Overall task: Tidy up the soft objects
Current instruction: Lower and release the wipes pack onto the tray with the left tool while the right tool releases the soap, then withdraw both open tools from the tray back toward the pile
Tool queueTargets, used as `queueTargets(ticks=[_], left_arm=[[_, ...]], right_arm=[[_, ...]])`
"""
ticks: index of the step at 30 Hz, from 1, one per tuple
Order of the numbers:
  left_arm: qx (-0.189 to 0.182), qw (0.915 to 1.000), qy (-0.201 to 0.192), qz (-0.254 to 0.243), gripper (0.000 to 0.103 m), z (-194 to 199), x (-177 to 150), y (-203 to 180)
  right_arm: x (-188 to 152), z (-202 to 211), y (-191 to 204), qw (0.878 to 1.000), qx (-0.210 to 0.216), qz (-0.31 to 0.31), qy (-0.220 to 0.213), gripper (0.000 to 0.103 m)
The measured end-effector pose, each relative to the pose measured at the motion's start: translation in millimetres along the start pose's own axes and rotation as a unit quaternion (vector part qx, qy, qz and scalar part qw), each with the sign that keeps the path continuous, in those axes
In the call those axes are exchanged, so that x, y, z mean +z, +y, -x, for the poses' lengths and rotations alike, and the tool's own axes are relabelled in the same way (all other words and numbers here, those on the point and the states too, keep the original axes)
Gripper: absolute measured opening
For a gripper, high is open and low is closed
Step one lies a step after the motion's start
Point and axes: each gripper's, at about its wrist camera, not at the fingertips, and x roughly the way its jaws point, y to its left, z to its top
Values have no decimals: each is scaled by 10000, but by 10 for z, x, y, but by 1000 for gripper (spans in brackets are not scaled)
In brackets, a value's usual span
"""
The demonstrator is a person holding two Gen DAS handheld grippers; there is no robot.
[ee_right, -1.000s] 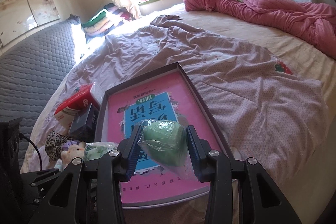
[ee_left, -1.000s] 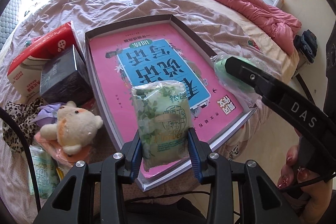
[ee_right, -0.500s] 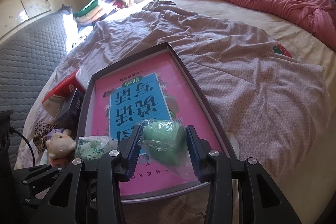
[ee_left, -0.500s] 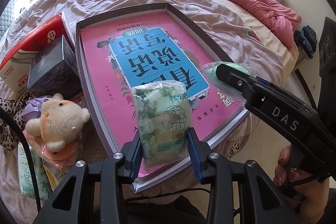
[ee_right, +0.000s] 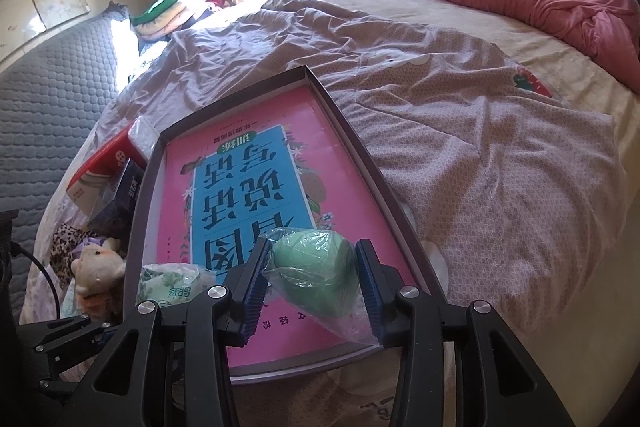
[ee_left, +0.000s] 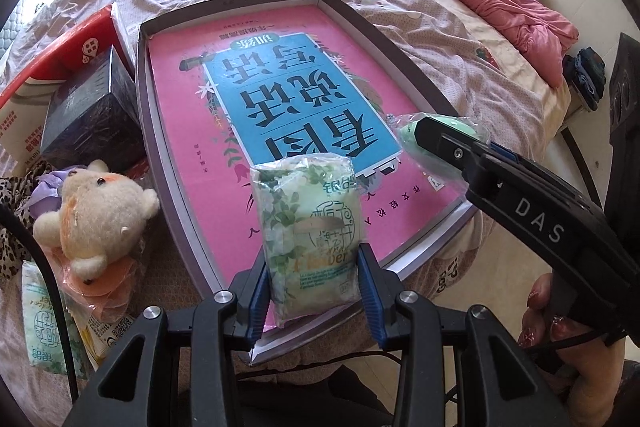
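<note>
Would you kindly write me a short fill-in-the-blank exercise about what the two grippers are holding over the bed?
1. The left gripper is shut on a tissue pack printed with green ____.
2. The right gripper is shut on a soft ____-coloured object wrapped in clear plastic.
3. Both items hang above a shallow box that holds a large ____ book.
4. The plush toy lies outside the box on its ____ side in the left wrist view.

Missing words: leaves; green; pink; left

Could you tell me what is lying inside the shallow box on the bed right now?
Inside the shallow box only a pink and blue book shows, lying flat and filling most of the floor. Whatever lies beneath the book is covered and cannot be seen.
</note>
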Motion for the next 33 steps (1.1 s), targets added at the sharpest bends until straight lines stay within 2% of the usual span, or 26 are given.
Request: queueTargets(ticks=[15,24,29,33], left_arm=[[-63,9997,20,256,42,-15,-18,97],[-66,9994,-87,333,51,33,-15,137],[-122,9993,-209,302,61,103,-18,117],[-143,9991,-321,249,63,180,-19,85]], right_arm=[[19,-3,-1,9999,-105,6,-19,45],[27,23,10,9999,-131,9,-51,47],[43,47,29,9998,-177,48,-103,50],[50,68,41,9996,-226,62,-144,52]])
